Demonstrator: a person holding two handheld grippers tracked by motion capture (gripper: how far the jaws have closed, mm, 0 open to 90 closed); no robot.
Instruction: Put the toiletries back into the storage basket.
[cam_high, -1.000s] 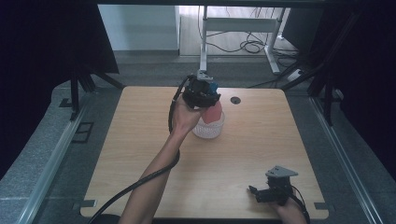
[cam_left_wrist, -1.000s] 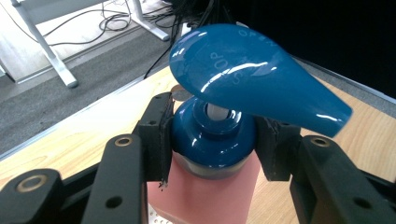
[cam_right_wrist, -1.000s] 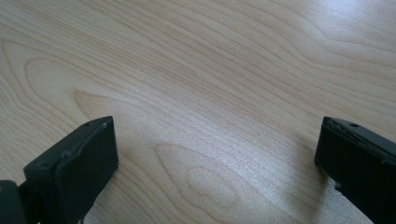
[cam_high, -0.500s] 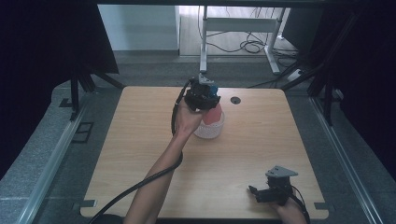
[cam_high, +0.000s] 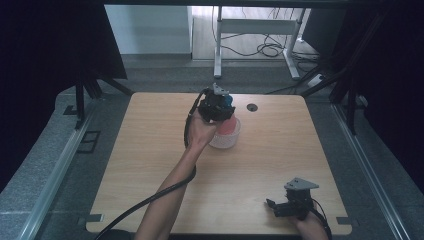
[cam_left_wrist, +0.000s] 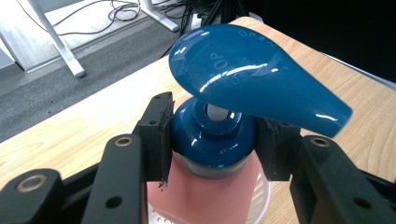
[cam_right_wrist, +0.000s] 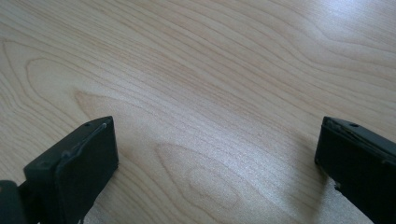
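Clamping the blue collar of a pump bottle (cam_left_wrist: 212, 140), the left gripper (cam_left_wrist: 212, 149) has one black jaw pressed on each side of the cap, just under the wide blue pump head (cam_left_wrist: 252, 79), which sticks out toward the right of the left gripper view. The bottle's body is pink and its lower part sits inside a clear, white-rimmed container (cam_left_wrist: 261, 203) with small holes in its floor. In the high view the left gripper (cam_high: 216, 106) sits on top of the bottle (cam_high: 229, 126), over the far middle of the wooden table (cam_high: 150, 165), with the container (cam_high: 225, 140) below it and a small dark round hole (cam_high: 251, 107) in the tabletop just beside it to the right. The person's left forearm (cam_high: 170, 190) reaches in from the bottom edge, a black cable trailing beside it. The right gripper (cam_high: 280, 207) is well apart, at the near right corner of the table, low over the wood with a grey plate on top. In the right gripper view its jaws stand wide apart with bare wood grain (cam_right_wrist: 210, 93) between them, holding nothing.
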